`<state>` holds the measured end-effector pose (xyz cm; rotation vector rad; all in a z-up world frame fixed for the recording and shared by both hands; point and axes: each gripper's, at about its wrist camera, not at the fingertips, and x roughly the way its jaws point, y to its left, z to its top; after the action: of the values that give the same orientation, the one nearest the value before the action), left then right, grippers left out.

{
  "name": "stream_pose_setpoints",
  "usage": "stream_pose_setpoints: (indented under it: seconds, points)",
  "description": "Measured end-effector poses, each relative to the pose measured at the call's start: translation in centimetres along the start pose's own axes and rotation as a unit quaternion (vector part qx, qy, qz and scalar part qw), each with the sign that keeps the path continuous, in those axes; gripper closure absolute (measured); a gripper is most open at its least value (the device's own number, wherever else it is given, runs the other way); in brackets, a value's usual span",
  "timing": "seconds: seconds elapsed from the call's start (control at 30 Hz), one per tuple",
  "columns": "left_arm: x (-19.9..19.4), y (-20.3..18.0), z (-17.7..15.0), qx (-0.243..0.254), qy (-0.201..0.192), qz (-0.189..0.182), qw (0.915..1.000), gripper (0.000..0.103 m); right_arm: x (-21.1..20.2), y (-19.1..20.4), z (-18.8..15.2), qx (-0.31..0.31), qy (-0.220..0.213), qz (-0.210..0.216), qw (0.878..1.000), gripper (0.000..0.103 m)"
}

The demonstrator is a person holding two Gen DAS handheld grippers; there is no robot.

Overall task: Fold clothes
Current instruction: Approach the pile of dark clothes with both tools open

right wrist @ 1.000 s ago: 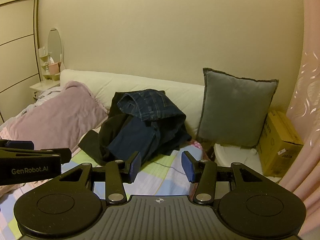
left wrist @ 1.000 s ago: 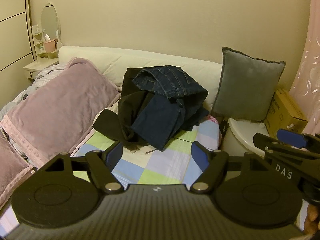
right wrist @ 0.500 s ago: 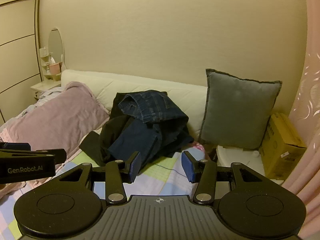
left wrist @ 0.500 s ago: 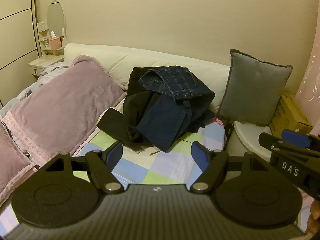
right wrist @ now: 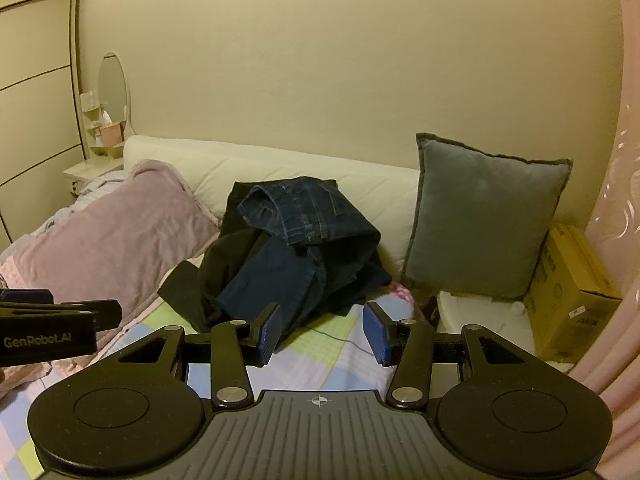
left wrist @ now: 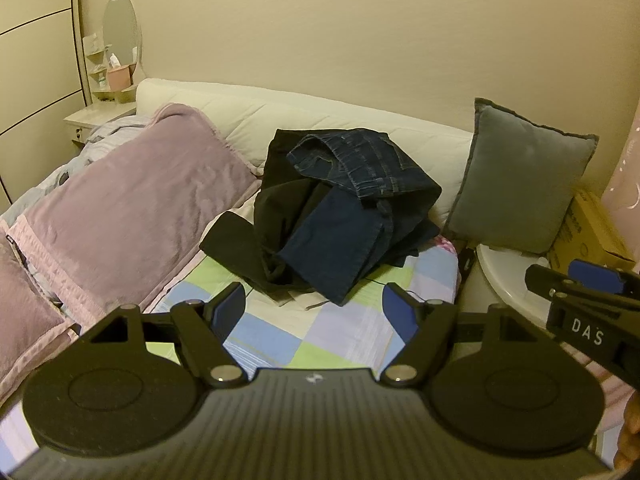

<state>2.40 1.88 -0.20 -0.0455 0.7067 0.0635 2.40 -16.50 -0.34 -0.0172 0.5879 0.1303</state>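
Jeans (left wrist: pixel 360 176) lie crumpled on black trousers (left wrist: pixel 276 204), heaped against the headboard (left wrist: pixel 240 120); I read no clear long axis. My left gripper (left wrist: pixel 314 308) and right gripper (right wrist: pixel 322 330) are both spread, empty.

Left claw (left wrist: pixel 314 312): matte black body, two round discs at the near corners, ribbed grey centre plate with a small white crosshair mark.
Left claw fingers (left wrist: pixel 230 306): black angled links, blue pads at the tips, silver pivot screws.
Left claw side: white lettering "GenRobot.AI" on black.
Right claw (right wrist: pixel 322 334): same black body, discs and ribbed plate.
Right claw fingers (right wrist: pixel 376 332): black links, blue ribbed pads, silver screws.
Right claw side: white letters "DAS" on black.
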Motion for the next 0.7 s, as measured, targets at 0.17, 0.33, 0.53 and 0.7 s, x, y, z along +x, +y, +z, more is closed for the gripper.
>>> stream_pose_setpoints:
  seconds: [0.17,0.33,0.53,0.7]
  points:
    - [0.8,0.4,0.3,-0.009,0.002,0.004,0.9999,0.030,0.8,-0.2,0.2,-0.005,0.002,0.000,1.000,0.054]
    - [1.9,0.8,0.7,-0.016,0.007,0.004,0.9998,0.030,2.1,-0.5,0.7,-0.010,0.008,0.003,1.000,0.054]
    - [3.8,1.1,1.0,-0.019,0.021,0.009,0.9996,0.030,4.4,-1.2,0.9,-0.013,0.025,0.014,0.999,0.054]
    - [6.0,1.4,1.6,-0.030,0.030,0.014,0.9990,0.030,6.8,-2.2,0.7,-0.018,0.050,0.029,0.998,0.054]
